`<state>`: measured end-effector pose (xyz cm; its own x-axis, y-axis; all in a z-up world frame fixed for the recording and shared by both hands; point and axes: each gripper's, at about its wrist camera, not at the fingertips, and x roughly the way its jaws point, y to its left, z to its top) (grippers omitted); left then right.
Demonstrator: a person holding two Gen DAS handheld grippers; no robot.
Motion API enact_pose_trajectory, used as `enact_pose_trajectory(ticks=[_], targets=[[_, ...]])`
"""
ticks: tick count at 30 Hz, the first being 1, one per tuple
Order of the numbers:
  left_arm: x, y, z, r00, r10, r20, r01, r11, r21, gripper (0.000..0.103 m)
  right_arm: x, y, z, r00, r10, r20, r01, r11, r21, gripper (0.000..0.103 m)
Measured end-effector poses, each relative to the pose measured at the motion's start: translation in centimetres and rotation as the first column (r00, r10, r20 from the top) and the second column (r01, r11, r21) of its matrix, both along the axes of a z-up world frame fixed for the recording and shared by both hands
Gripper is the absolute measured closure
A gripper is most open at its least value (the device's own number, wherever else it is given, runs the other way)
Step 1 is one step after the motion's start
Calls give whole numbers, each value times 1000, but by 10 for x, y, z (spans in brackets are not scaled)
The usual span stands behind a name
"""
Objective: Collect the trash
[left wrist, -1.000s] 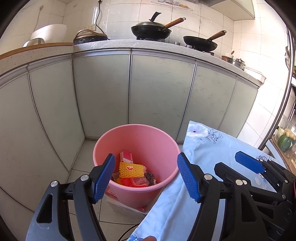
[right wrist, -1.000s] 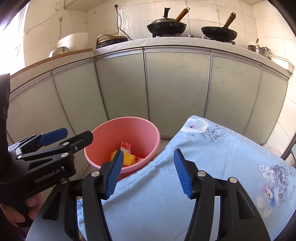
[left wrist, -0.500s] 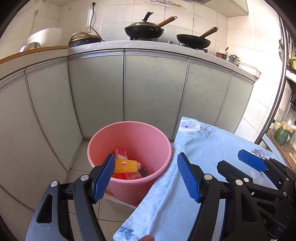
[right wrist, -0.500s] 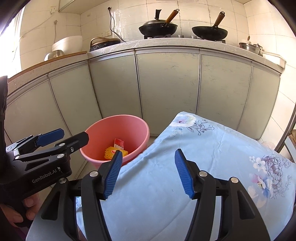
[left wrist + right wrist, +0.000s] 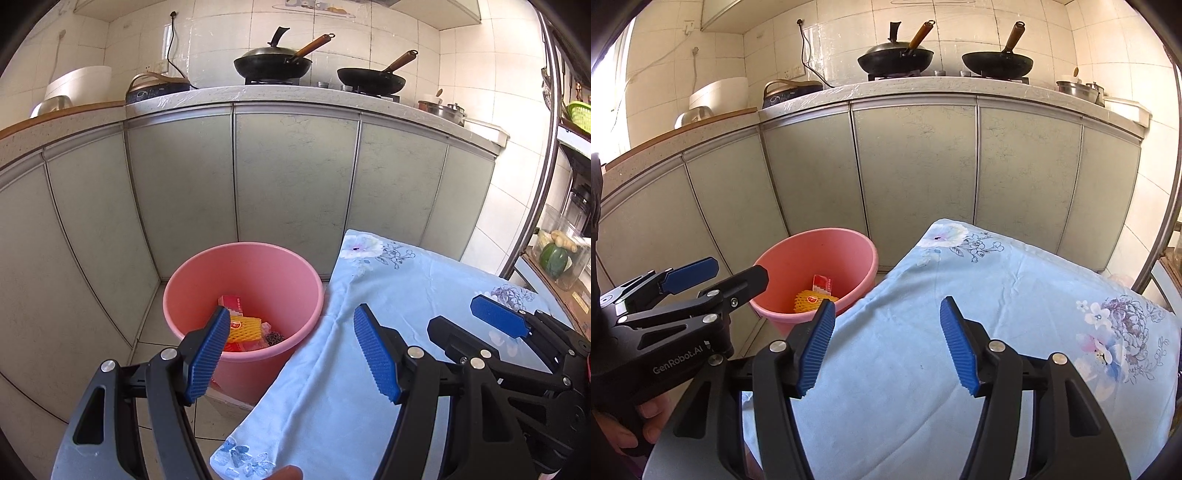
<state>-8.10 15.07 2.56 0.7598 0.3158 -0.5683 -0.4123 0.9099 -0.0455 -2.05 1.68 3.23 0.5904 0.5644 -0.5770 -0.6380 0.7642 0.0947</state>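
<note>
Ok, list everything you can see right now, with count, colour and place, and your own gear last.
Bucket: one, pink, on the floor against the cabinets.
Foam fruit net: one, yellow, inside the bucket.
Carton: one, red and white, in the bucket behind the net.
Tablecloth: one, light blue with flowers, over the table right of the bucket.
Woks: two, black, on the stove.
Cabinet doors: grey-green, below the counter.
Rice cooker: one, white, counter's left end.
Left tongs: blue pads, open, empty.
Right tongs: blue pads, open, empty, over the cloth.
</note>
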Motion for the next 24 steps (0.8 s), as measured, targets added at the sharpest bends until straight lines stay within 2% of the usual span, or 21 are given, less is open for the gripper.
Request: enact_pose_trajectory(ticks=[24], targets=[[8,-28,6,998,-65,-9,66,997,29,35,-2,-28,0,998,-55,-7,55,998,16,43]])
